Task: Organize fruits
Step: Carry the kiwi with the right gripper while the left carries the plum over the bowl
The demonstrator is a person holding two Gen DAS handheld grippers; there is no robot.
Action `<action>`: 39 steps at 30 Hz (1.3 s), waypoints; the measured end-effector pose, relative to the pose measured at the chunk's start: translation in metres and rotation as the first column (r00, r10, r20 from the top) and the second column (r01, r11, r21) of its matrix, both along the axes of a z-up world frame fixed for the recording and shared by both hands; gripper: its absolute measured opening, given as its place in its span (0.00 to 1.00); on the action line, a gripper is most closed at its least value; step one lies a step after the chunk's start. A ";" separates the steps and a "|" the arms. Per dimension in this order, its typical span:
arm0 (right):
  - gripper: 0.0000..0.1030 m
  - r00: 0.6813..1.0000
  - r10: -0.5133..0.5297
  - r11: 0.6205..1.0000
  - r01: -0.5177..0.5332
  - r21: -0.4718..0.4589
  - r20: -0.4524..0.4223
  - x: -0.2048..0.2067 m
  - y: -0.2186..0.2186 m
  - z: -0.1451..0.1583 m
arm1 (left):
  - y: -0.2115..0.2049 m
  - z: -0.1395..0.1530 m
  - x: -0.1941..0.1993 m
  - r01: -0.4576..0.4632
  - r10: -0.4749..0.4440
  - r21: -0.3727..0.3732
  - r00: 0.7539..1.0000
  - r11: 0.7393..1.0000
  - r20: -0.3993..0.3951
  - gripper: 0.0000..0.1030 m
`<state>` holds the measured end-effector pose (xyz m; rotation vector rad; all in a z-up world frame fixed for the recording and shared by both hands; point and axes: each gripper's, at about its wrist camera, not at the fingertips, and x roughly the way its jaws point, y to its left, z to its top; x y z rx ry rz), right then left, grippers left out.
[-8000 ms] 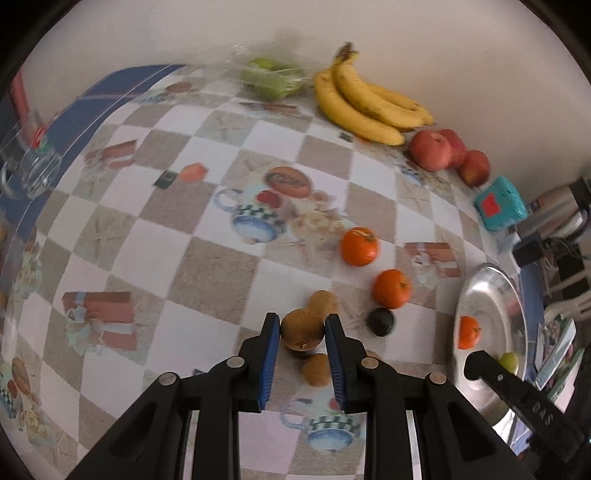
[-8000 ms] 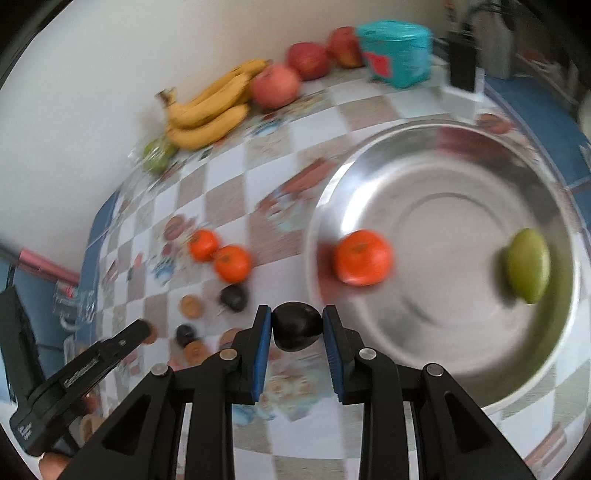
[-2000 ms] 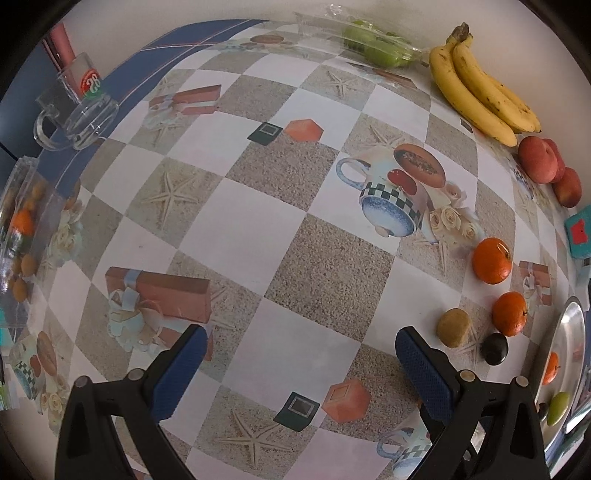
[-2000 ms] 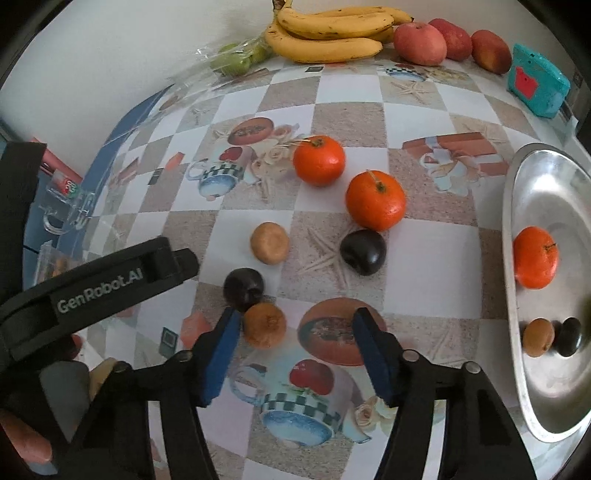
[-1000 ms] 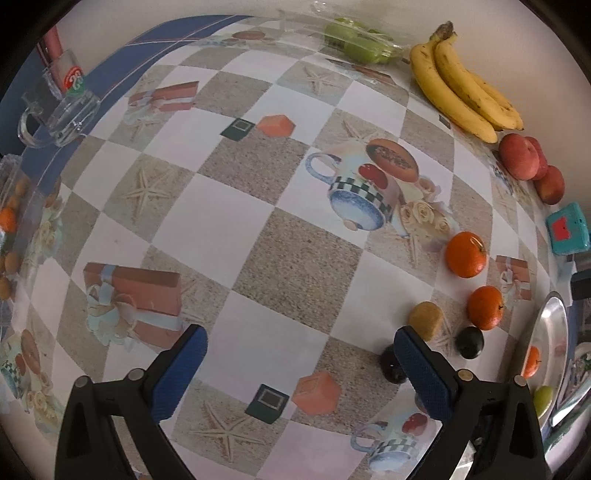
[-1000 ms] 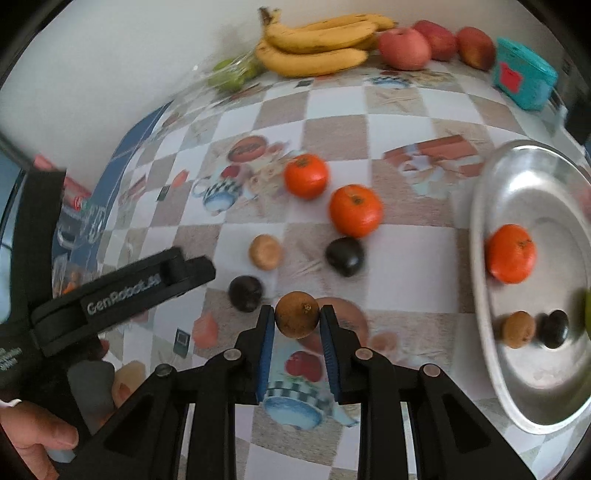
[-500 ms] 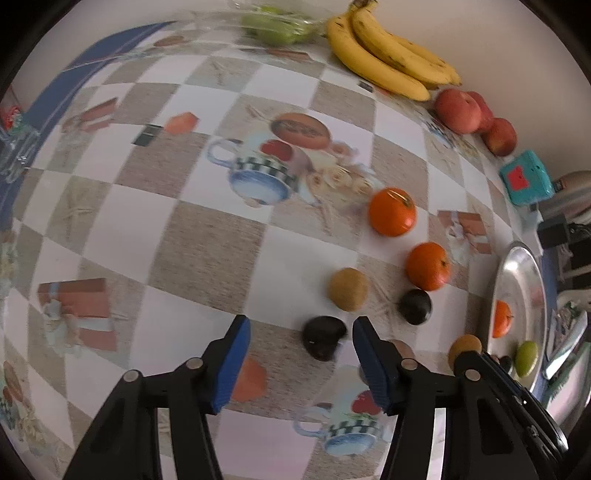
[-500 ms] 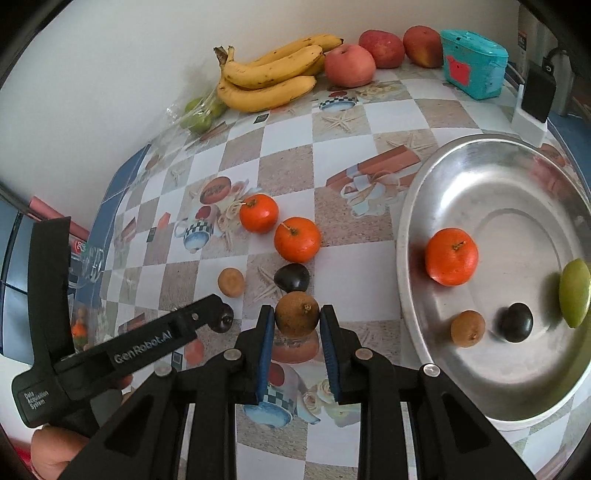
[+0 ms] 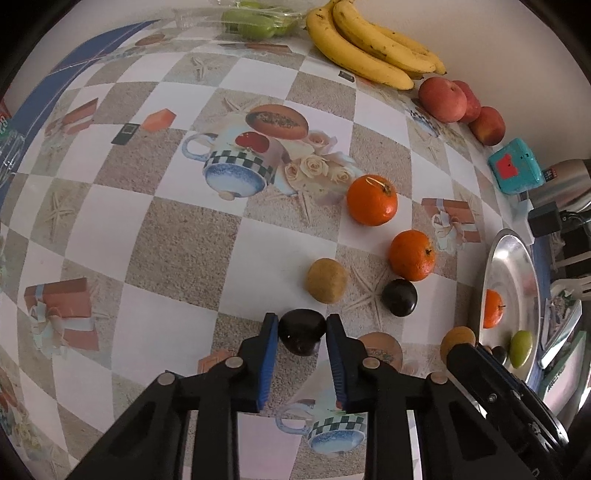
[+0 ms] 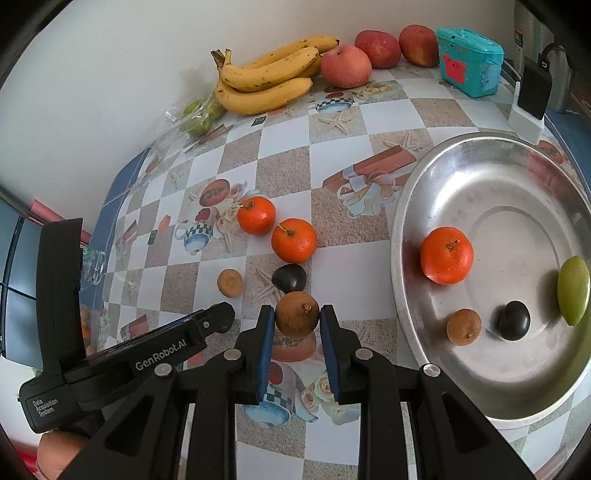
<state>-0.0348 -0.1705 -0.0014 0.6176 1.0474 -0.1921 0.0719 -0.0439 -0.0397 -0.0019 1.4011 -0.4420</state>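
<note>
My left gripper (image 9: 300, 332) points down at the patterned table, and its jaws are closing onto a dark plum-like fruit (image 9: 302, 338) that the blue pads touch on both sides. My right gripper (image 10: 297, 321) is shut on a round brown fruit (image 10: 297, 318), held just left of the steel plate (image 10: 517, 206). In the plate lie an orange (image 10: 447, 254), a small brown fruit (image 10: 463, 326), a dark fruit (image 10: 513, 319) and a green fruit (image 10: 573, 290). On the table sit two oranges (image 9: 372, 200) (image 9: 412, 254), a tan fruit (image 9: 326, 280) and another dark fruit (image 9: 399, 297).
Bananas (image 9: 369, 48), red apples (image 9: 443, 99) and a bag of green fruit (image 9: 255, 24) line the back wall. A teal box (image 9: 517, 171) and a black adapter (image 10: 533, 88) stand beyond the plate. A glass mug (image 10: 92, 262) sits at the table's left edge.
The left gripper moved over the loose fruits and its wide-open jaws closed onto the dark fruit. The right gripper carried its brown fruit closer to the plate, then held still.
</note>
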 end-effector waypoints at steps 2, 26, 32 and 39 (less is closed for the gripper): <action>0.25 1.000 -0.001 1.000 0.001 0.001 0.001 -0.001 -0.001 0.000 | -0.001 -0.001 0.000 -0.002 0.002 -0.003 1.000 1.000 -0.001 0.27; 0.25 0.995 -0.099 0.995 0.099 0.020 0.010 -0.019 -0.031 0.004 | -0.005 0.033 -0.009 0.018 -0.011 -0.097 0.997 0.995 0.080 0.26; 0.25 0.978 -0.208 0.978 0.208 0.033 0.011 -0.045 -0.066 0.004 | -0.023 0.043 -0.020 0.080 -0.066 -0.132 0.992 0.988 0.108 0.26; 0.25 0.952 -0.307 0.952 0.307 0.018 0.011 -0.070 -0.097 0.005 | -0.063 0.053 -0.049 0.220 -0.197 -0.140 0.967 0.965 0.165 0.26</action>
